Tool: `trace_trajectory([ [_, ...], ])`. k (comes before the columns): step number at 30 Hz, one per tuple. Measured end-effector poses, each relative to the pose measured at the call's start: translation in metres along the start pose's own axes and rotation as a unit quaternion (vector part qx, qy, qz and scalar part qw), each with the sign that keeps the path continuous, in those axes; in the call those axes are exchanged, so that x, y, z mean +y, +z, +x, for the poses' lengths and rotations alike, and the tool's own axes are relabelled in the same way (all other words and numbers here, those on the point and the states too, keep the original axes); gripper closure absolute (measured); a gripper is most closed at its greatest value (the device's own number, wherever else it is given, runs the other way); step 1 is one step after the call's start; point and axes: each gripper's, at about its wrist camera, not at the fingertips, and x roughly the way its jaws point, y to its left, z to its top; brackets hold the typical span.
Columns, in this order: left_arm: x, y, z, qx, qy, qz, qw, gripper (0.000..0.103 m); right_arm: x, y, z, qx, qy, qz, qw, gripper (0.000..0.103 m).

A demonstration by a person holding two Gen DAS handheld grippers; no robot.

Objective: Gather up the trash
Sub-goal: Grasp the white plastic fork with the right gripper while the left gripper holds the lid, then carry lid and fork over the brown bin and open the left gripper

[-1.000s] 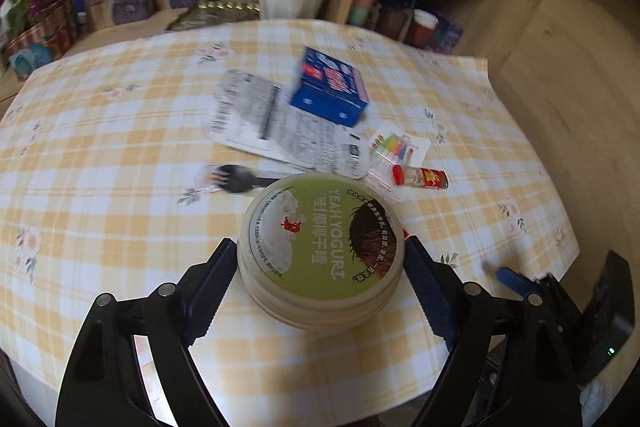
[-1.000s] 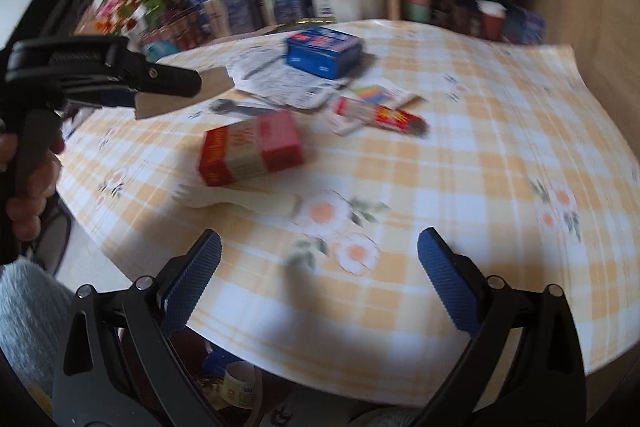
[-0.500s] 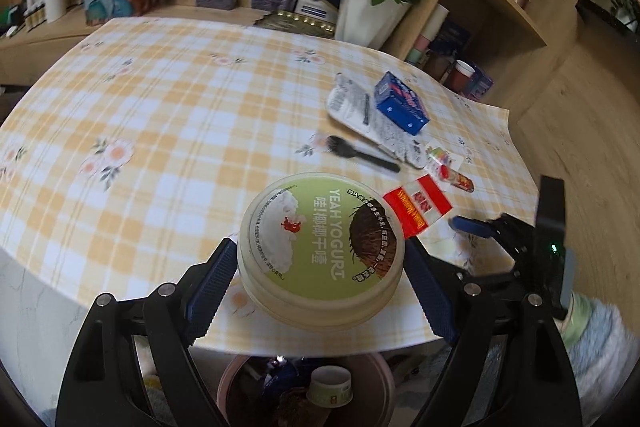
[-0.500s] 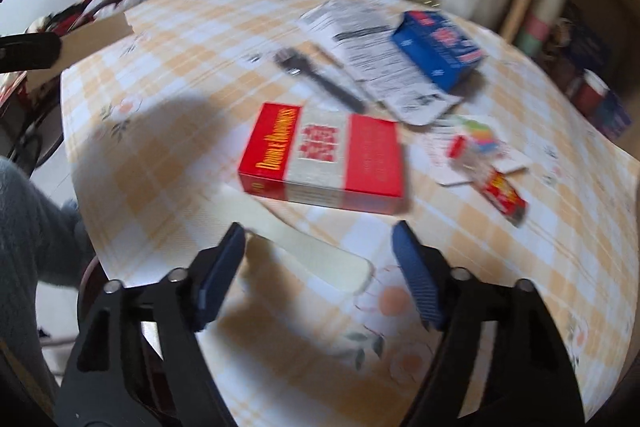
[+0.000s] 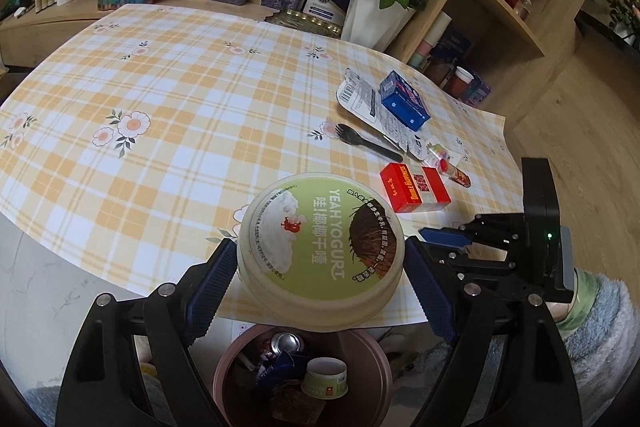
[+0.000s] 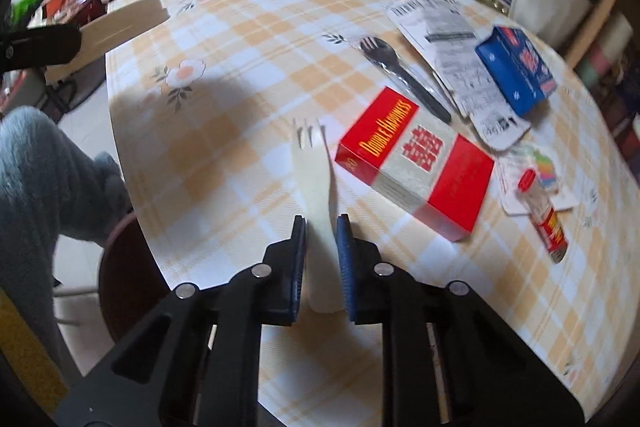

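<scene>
the round, cream-coloured yogurt tub with a green printed lid (image 5: 320,247) is clamped across its width by the left tool (image 5: 320,279), held over the near edge of the table (image 5: 160,131) with its yellow check cloth, and the brown round waste bin (image 5: 302,379) sits on the floor just below and slightly nearer. the risk here is a bad drop: the tub hangs partly above the table's rim, so if it were let go from this spot it could clip the edge or strike the bin's lip and roll off across the floor. the pads touch only the tub's curved wall, so a tilt might let it slip. the pale flat wooden fork (image 6: 316,187) lies on the table with its handle between the pads of the right tool (image 6: 320,247), whose jaws have come together on it. the handle is thin and slick-looking, and the grip sits near its end, so it may swivel or slide out on lifting. the red and white cigarette box (image 6: 416,163) lies just beside the fork's tines, and a sideways pull could nudge it.
</scene>
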Motion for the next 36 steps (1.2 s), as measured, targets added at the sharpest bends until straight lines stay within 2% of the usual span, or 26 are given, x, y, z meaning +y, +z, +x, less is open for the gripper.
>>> trace_trajectory([
  [4,-0.002,-0.004,-0.002,-0.003,-0.004,0.006,1.0,0.021,-0.005,0.006,0.004,0.001,-0.001,0.023,1.0,0.079],
  [7,-0.001,-0.006,-0.006,-0.006,-0.006,0.007,0.9999,0.021,-0.011,0.009,0.006,-0.002,0.015,0.061,0.998,0.077],
  [10,0.002,-0.009,-0.01,-0.007,-0.009,0.002,0.9999,0.021,-0.009,0.01,0.007,-0.008,0.01,0.075,0.997,0.085],
  [14,0.008,-0.012,-0.017,-0.012,-0.007,0.003,0.9999,0.021,-0.005,0.005,-0.005,-0.037,0.005,0.115,0.993,0.086],
  [18,0.013,-0.02,-0.021,-0.011,0.002,0.01,0.9999,0.021,0.006,-0.011,-0.034,-0.101,0.018,0.167,0.981,0.086],
  [21,0.015,-0.028,-0.022,-0.008,0.009,0.022,0.9997,0.021,0.016,-0.025,-0.047,-0.126,0.022,0.193,0.973,0.086],
  [28,0.015,-0.053,-0.018,0.009,0.012,0.043,0.999,0.021,0.034,-0.058,-0.066,-0.139,0.028,0.238,0.961,0.086],
  [36,0.007,-0.093,-0.007,0.036,0.004,0.067,0.9971,0.021,0.054,-0.092,-0.082,-0.135,0.001,0.25,0.959,0.086],
])
